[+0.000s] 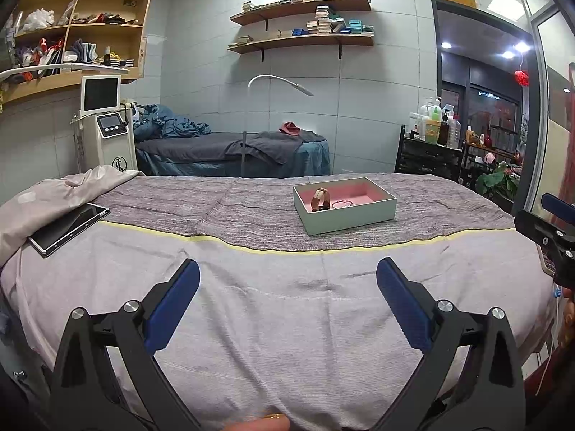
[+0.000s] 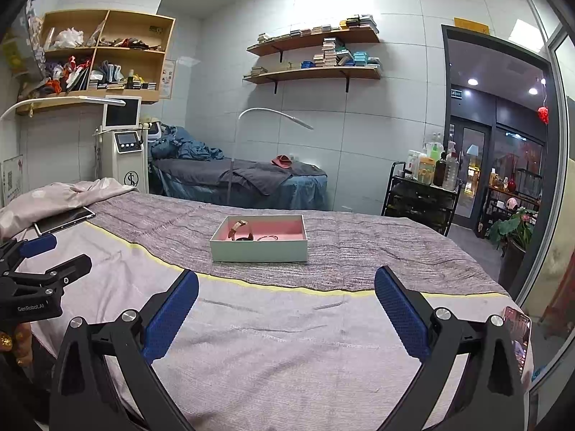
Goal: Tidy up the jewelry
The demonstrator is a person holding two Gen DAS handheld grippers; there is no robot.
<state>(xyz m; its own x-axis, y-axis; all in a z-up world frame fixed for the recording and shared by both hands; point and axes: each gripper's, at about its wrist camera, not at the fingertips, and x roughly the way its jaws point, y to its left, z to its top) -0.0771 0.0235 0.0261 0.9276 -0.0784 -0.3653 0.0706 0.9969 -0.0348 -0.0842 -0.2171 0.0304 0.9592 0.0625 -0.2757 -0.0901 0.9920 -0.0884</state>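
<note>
A pale green jewelry box (image 1: 345,215) with a pink lining sits on the bed's grey blanket; it also shows in the right wrist view (image 2: 258,248). Inside it lie a brown-strap watch (image 1: 320,198) and a thin silver bracelet (image 1: 342,204); both also show in the right wrist view, the watch (image 2: 240,229) and the bracelet (image 2: 267,237). My left gripper (image 1: 287,276) is open and empty above the near bed sheet, well short of the box. My right gripper (image 2: 286,287) is open and empty, just short of the box.
A tablet (image 1: 68,228) lies on the bed at the left by a crumpled quilt. A phone (image 2: 519,337) lies at the bed's right edge. Behind are a second bed, a white machine (image 1: 107,129), wall shelves, and a bottle cart (image 2: 420,194).
</note>
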